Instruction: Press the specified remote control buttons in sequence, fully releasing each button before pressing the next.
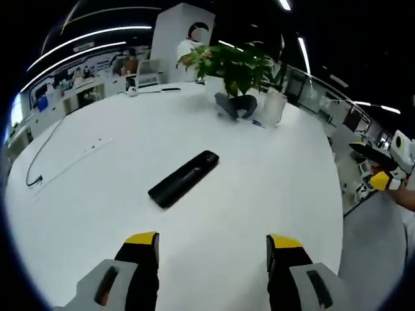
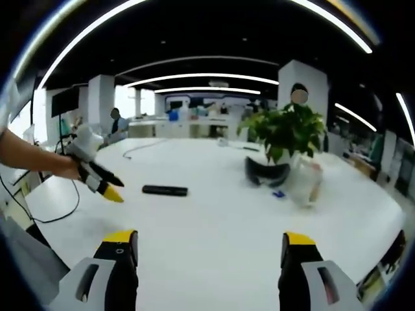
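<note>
So, in the left gripper view, the left tongs (image 1: 213, 249) rise from the bottom with their yellow-tipped jaws set well apart and nothing between them. Ahead of them, out on the middle of the large white round counter (image 1: 97, 194), lies the slim black rectangular remote control (image 1: 184, 179), flat and angled, apart from both jaws. Toward the far edge stands a leafy green potted plant (image 1: 233, 65), with a dark headset-like object (image 1: 235, 105) at its foot. A thin cable (image 1: 45, 155) trails near the left edge. The right tongs (image 1: 379, 170) show off the counter's right edge.

In the right gripper view, the right tongs (image 2: 211, 249) also stand apart and empty over the near edge. The remote control (image 2: 165, 190) lies well ahead, and the left tongs (image 2: 107, 184), held by a hand, hover near it without touching.

Judging from this, no button is being pressed now, and which presses are done cannot be told.
</note>
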`<state>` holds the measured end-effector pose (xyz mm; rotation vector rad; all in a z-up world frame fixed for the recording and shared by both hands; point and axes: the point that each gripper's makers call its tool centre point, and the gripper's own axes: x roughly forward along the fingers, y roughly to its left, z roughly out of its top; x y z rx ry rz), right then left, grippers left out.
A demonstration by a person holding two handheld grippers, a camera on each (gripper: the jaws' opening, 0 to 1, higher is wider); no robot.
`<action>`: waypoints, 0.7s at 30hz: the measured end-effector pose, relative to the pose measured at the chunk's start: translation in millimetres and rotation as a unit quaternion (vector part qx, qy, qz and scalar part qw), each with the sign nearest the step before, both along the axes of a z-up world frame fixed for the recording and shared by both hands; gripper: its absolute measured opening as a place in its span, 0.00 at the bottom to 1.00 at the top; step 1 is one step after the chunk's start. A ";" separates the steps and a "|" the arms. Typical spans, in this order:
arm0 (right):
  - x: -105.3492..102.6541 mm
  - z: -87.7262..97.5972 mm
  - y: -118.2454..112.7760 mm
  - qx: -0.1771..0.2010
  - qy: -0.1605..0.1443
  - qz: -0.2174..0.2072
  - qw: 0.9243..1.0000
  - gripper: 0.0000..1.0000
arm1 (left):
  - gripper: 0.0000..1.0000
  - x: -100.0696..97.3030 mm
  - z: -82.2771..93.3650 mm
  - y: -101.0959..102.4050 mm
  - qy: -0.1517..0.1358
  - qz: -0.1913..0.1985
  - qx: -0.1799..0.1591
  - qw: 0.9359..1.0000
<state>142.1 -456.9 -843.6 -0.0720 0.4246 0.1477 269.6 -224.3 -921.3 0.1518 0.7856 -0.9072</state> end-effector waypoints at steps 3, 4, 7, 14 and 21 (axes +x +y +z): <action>-0.2 0.5 1.8 0.001 -0.001 0.004 1.000 0.91 | 0.75 -12.9 6.6 4.6 -0.028 0.007 0.000 1.000; -0.4 1.2 2.8 0.002 -0.003 0.007 1.000 0.92 | 0.77 -17.0 9.5 5.9 -0.034 0.013 -0.001 0.999; -0.8 5.9 6.6 0.009 -0.015 0.015 1.000 0.95 | 0.87 -21.8 20.7 9.6 -0.054 0.046 -0.028 0.997; -0.7 4.1 7.1 0.005 -0.012 0.018 1.000 0.96 | 0.98 -37.6 37.6 22.1 -0.110 0.083 -0.028 0.990; -0.5 5.8 5.7 0.003 -0.017 0.015 1.000 0.97 | 1.00 -63.5 57.1 32.9 -0.144 0.138 -0.051 0.979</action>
